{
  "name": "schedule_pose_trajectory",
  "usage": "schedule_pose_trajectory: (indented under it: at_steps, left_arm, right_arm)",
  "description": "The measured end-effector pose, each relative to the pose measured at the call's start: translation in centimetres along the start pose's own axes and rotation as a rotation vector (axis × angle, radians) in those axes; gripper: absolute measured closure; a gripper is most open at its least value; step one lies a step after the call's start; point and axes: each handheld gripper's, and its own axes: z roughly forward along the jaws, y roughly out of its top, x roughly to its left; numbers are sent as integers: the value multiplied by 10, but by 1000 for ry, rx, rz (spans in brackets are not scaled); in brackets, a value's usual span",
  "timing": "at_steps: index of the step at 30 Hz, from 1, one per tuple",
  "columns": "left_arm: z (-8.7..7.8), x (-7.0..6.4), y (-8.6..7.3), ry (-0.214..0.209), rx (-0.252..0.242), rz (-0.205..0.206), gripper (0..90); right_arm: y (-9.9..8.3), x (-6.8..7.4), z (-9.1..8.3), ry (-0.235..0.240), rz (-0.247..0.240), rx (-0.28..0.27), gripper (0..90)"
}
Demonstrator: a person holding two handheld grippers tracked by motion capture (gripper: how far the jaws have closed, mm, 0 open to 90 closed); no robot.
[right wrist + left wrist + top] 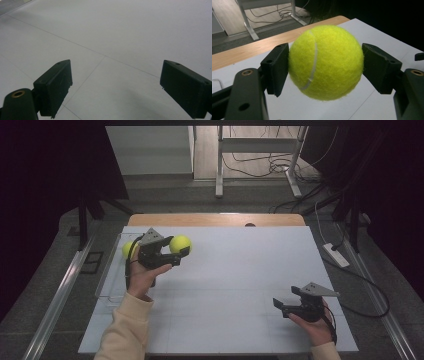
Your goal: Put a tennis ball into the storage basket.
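A yellow tennis ball [325, 62] is clamped between the two black jaws of my left gripper [179, 251], which a hand holds above the far left part of the white table [235, 270]. Both jaw pads press against the ball's sides. A second tennis ball [127, 249] lies just left of that hand, inside a clear tray [106, 279]; the gripper partly hides it. Near the table's front right, my right gripper [286, 297] rests low over the surface, its jaws wide open with nothing but bare tabletop between them [115, 85].
The clear tray runs along the table's left edge. A wooden strip [215, 219] borders the far edge. Beyond it stand a metal desk frame [260, 160] and floor cables [350, 270]. A power strip [336, 255] lies on the floor to the right.
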Motion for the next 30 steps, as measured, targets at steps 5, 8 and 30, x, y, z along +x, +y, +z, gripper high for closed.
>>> schedule_pose_trajectory:
  at_steps: [5, 8, 30]
  left_arm:
    - [-2, 4, 0, 13, -4, -9, 273]
    - [-4, 6, -1, 21, -9, -17, 273]
    - [-13, 26, -4, 69, -21, -60, 273]
  right_arm:
    - [0, 0, 0, 0, -2, 0, 106]
    - [0, 0, 0, 0, -3, -1, 106]
    - [0, 0, 0, -1, 1, -1, 106]
